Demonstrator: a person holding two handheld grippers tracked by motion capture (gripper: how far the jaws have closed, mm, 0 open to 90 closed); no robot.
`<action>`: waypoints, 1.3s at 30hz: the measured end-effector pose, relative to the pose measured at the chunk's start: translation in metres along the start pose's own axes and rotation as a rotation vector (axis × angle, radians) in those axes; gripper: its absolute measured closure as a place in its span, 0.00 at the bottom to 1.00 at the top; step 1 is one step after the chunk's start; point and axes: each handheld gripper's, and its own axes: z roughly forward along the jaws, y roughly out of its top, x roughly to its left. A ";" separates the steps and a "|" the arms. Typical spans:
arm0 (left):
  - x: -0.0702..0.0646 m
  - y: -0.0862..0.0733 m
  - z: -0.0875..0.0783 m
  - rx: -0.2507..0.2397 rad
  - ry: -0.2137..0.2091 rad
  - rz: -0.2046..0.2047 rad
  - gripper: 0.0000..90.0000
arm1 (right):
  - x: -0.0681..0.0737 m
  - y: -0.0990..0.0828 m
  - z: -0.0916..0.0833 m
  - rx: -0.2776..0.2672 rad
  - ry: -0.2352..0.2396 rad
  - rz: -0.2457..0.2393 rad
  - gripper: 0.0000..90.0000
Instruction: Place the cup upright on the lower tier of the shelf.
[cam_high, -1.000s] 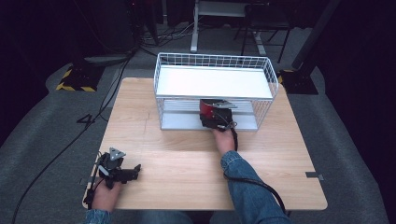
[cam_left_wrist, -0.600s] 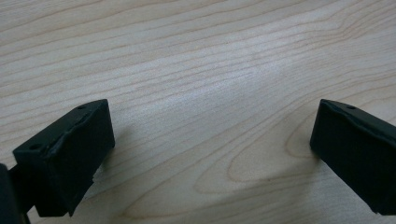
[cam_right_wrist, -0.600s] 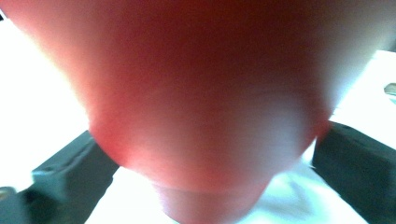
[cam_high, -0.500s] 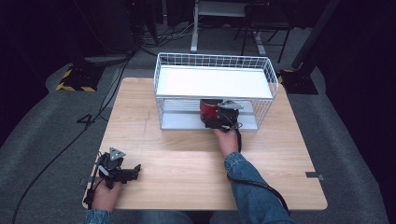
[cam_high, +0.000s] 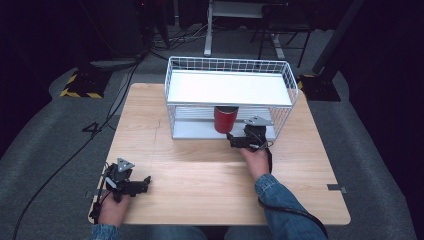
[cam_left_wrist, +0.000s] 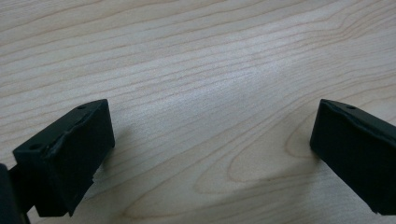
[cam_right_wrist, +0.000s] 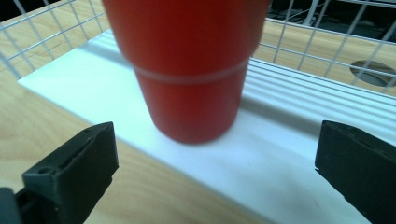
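A red cup (cam_high: 225, 119) stands upright on the lower white shelf (cam_high: 195, 131) of a white wire rack (cam_high: 229, 88) at the back of the wooden table (cam_high: 215, 180). My right gripper (cam_high: 234, 141) sits just in front of the rack, open, its jaws wide apart and a little short of the red cup (cam_right_wrist: 187, 70); nothing is between them. My left gripper (cam_high: 145, 182) rests near the table's front left corner, open, over bare wood (cam_left_wrist: 205, 107).
The rack has a flat white top shelf (cam_high: 227, 87) over the lower one. Dark floor with cables surrounds the table. A yellow-black striped block (cam_high: 80, 90) lies on the floor at the left. Table legs and stands rise behind the rack.
The right gripper has let go of the red cup, left it standing on the lower shelf, and drawn back toward me. The left gripper has not moved.
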 end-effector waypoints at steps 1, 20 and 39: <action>0.000 0.000 0.000 -0.001 0.000 0.001 0.00 | -0.001 -0.001 -0.005 0.001 0.005 -0.006 0.00; 0.000 0.000 0.000 -0.001 0.001 -0.001 0.00 | -0.009 -0.017 -0.080 0.038 0.056 -0.025 0.00; -0.001 0.000 0.000 -0.003 0.002 0.000 0.01 | -0.036 -0.034 -0.144 0.113 0.066 -0.048 0.17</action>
